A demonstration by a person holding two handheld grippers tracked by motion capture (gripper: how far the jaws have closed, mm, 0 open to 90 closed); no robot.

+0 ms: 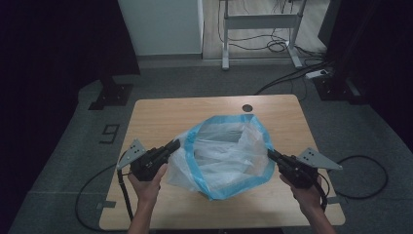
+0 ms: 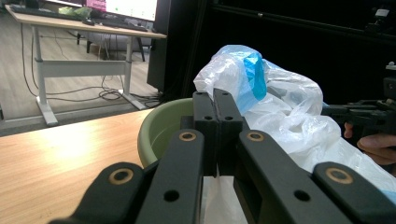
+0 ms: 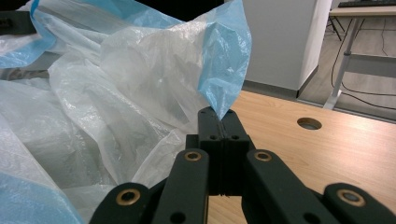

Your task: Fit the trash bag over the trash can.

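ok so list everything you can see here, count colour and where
plastic bag: one, translucent white with a blue rim, middle of the table, mouth held open between the two grippers
bowl: one, pale green, under the bag at its left side, seen in the left gripper view
table: one, light wood, with a round hole near its far edge
desk frame: one, white, on the floor beyond the table
cables: several, black, on the floor under that frame
left gripper: one, black, jaws shut on the bag's left rim
right gripper: one, black, jaws shut on the bag's right rim
hands: two, at the near edge, one on each gripper
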